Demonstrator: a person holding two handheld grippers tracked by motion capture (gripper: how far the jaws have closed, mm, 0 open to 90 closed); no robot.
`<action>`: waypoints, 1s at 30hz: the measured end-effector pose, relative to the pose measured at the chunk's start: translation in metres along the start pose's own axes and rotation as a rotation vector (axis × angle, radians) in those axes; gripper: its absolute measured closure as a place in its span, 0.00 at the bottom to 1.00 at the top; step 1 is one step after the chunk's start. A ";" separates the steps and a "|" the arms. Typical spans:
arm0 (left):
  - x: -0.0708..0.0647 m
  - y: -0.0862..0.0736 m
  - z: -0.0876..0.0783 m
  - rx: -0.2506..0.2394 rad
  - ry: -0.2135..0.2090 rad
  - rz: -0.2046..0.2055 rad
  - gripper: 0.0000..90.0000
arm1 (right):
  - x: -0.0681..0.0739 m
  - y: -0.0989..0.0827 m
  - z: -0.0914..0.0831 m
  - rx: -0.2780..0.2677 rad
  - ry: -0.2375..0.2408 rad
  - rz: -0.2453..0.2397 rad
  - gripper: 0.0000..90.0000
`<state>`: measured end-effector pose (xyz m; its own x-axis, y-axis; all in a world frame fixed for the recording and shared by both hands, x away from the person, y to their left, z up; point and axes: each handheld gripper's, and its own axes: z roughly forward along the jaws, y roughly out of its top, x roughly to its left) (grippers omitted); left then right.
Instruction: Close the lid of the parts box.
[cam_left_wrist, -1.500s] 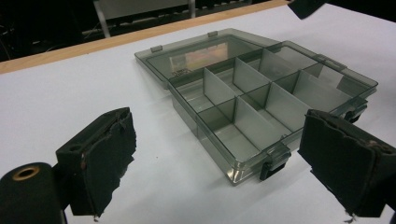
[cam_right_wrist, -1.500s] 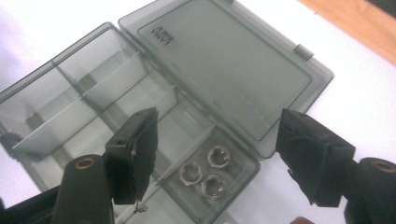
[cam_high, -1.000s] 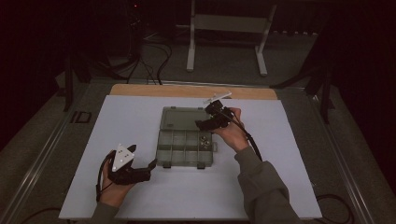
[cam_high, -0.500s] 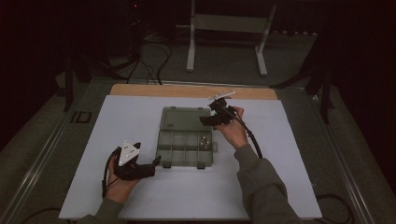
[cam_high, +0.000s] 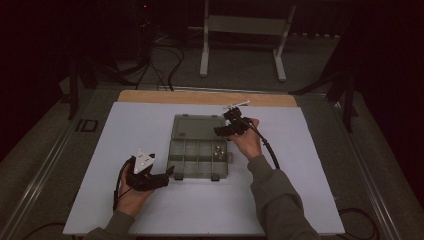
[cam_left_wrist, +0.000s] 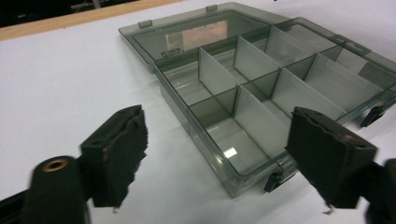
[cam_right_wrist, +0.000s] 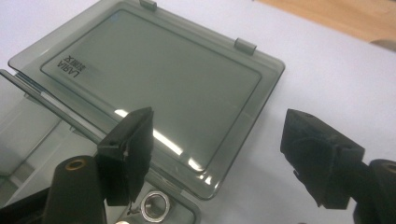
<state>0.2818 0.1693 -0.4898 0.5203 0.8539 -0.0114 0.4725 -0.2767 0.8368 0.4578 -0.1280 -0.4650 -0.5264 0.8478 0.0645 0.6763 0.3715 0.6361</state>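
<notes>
Open organizer box (cam_high: 198, 152) holds metal nuts (cam_high: 218, 151); both tongs gape, left (cam_high: 167, 174) narrowing, empty.

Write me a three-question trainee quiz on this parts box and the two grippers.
1. True or false: the lid of the parts box lies folded open flat on the table.
2. What sits in the compartment below the right gripper? A) metal nuts B) a battery C) a coin
3. Fill in: the left gripper has its jaws ____, at the box's near-left corner.

Key:
1. True.
2. A: metal nuts show in the right gripper view.
3. Open; nothing is clamped, though the jaws have just been closing somewhat.
</notes>
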 end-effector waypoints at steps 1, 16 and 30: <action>0.000 -0.001 0.002 0.011 0.002 -0.001 0.26 | 0.000 -0.001 0.002 0.004 -0.002 -0.002 0.28; -0.001 -0.004 0.013 0.068 -0.025 -0.013 0.51 | 0.001 -0.008 0.016 0.061 0.012 0.035 0.30; -0.004 -0.004 0.018 0.082 -0.055 -0.022 0.71 | 0.000 -0.011 0.023 0.080 0.034 0.081 0.35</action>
<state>0.2903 0.1588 -0.5026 0.5463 0.8353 -0.0615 0.5396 -0.2948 0.7886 0.4619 -0.1237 -0.4895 -0.4847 0.8634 0.1402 0.7557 0.3327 0.5641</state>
